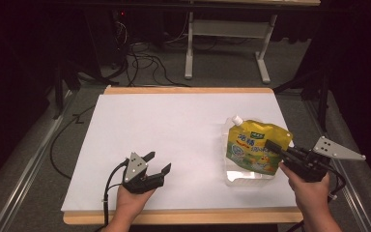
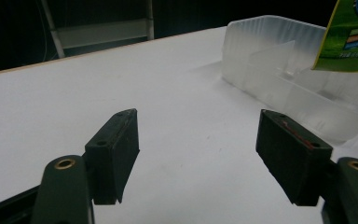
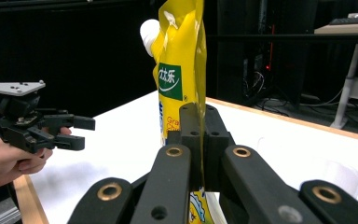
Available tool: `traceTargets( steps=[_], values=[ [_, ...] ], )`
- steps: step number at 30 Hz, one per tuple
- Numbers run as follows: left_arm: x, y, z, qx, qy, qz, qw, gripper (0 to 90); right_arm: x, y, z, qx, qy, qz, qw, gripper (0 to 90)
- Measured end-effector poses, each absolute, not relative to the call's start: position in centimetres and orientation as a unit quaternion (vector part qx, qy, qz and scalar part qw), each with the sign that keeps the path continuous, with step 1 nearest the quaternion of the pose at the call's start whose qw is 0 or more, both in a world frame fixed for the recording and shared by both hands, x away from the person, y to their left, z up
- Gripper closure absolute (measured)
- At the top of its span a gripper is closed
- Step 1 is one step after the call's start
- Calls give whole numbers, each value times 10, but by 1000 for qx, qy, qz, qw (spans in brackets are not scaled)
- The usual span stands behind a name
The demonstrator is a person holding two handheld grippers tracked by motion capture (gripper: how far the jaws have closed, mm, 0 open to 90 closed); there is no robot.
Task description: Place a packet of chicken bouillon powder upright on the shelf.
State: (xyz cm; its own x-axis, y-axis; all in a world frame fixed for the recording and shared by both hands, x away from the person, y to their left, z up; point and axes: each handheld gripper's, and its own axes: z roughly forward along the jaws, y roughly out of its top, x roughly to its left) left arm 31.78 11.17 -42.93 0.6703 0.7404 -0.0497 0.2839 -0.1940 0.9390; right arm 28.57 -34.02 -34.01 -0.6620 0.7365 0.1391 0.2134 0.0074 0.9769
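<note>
A yellow and green spouted pouch (image 1: 257,144) with a white cap hangs over a clear plastic tray (image 1: 244,175) at the right of the white table. My right gripper (image 1: 276,148) is shut on the pouch's edge; in the right gripper view the pouch (image 3: 179,70) rises upright from between the closed jaws. My left gripper (image 1: 157,163) rests low near the table's front left, open, with nothing between its fingers (image 2: 114,154). The left gripper view shows the tray (image 2: 279,79) ahead to the right with the pouch's corner (image 2: 349,37) above it.
The white tabletop (image 1: 174,125) has a wooden rim at its front and back edges. Behind it stand a grey frame leg (image 1: 189,48) and loose cables (image 1: 145,63) on the floor. The left hand and its gripper (image 3: 51,128) appear far off in the right gripper view.
</note>
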Motion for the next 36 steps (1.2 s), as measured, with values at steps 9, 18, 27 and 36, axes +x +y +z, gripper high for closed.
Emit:
traceTargets(
  steps=[9, 18, 27, 36],
  values=[
    [318, 112, -429, 742, 345, 213, 533, 303, 285, -339, -350, 363, 674, 606, 214, 900],
    [318, 112, -429, 742, 345, 214, 534, 304, 288, -337, -360, 378, 672, 599, 216, 900],
    [318, 112, -429, 743, 343, 213, 533, 305, 291, -336, -370, 382, 679, 591, 209, 900],
    [318, 111, -429, 745, 342, 211, 533, 305, 295, -340, -386, 394, 683, 580, 204, 900]
  ],
)
